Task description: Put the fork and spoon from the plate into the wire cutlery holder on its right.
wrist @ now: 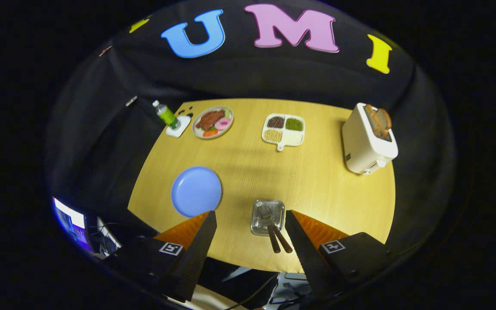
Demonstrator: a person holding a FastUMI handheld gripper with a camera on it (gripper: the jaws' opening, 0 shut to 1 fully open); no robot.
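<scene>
**Caller:** What does your camera show right now?

**Operator:** I'm looking down on a wooden table from high up. My gripper is spread wide and grasps nothing; its two fingers stand well apart, one on each side of the wire cutlery holder.

**Caller:** Where are the fork and spoon?

**Operator:** Two brown handles stick out of the holder toward me, between my fingers. I judge these to be the fork and spoon, already dropped in, though I can't tell which is which. The blue plate lies just ahead of my left finger, left of the holder, and it looks bare.

**Caller:** Why is the tool so high?

**Operator:** My guess is the job looks done, so I've nothing left to grip.

**Caller:** Anything else out there?

**Operator:** Far beyond the fingers: a plate of food, a green bottle on a white coaster, a divided tray of grains, and off to the right a white toaster with bread standing in its slot.

**Caller:** Any writing to read?

**Operator:** None legible. The bottle's label is too small, and each finger base carries a square black-and-white marker, not words.
</scene>
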